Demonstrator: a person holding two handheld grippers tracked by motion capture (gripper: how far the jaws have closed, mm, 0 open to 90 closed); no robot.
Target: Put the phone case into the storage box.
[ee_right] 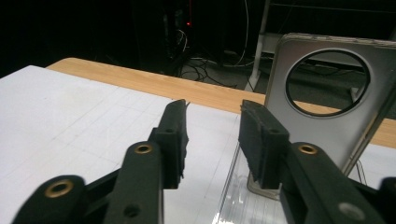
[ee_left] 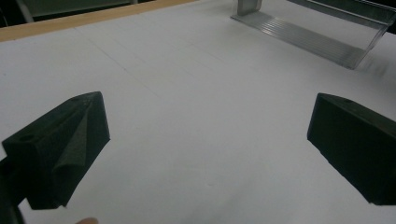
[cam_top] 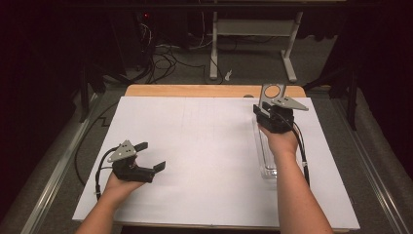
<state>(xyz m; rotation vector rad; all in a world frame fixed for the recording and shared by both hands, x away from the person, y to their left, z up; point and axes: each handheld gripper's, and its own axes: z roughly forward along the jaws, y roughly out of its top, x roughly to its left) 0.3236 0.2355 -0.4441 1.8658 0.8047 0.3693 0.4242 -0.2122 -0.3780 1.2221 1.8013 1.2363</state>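
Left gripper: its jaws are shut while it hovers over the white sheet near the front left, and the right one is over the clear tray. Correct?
Not quite. The left gripper has its jaws wide open, as the left gripper view shows. The rest stands: it is over the white sheet at front left, and the right gripper is over the clear tray.

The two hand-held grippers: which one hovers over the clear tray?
The right hand-held gripper, at the tray's far end beside the upright metal plate. The left hand-held gripper, jaws wide apart, sits over bare white sheet.
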